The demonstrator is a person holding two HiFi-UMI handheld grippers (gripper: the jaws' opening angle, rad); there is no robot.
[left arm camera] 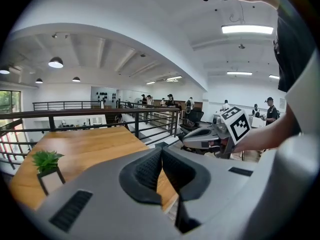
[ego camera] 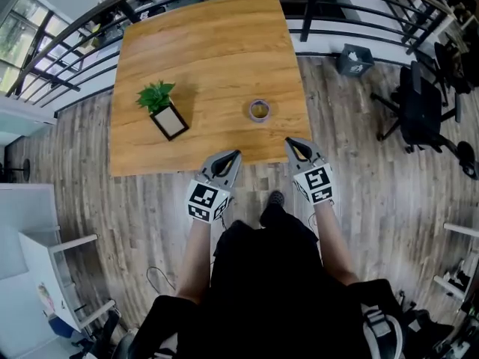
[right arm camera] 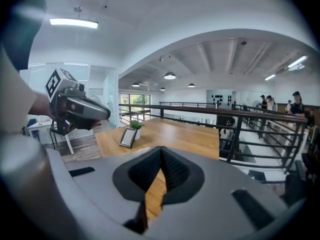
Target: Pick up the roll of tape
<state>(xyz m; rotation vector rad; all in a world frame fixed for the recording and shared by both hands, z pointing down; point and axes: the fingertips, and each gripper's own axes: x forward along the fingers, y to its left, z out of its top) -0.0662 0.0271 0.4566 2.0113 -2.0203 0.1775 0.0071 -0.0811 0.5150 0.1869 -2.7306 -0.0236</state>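
Roll of tape (ego camera: 259, 110) lies flat on the wooden counter (ego camera: 202, 43), near its front edge and right of centre in the head view. Nothing touches it. A small potted plant (ego camera: 156, 96) and a dark picture frame (ego camera: 170, 121) stand together on the counter, well apart from the tape, to its left.

Left gripper (ego camera: 233, 155): fingers together at the tips, nothing between them. Tips sit at the counter's front edge, left of the tape.

Right gripper (ego camera: 290, 142): fingers likewise closed tip to tip, empty. Tips sit over the front edge, just right of the tape, near it but apart.

Both grippers are angled slightly downward, held by a person standing at the counter.
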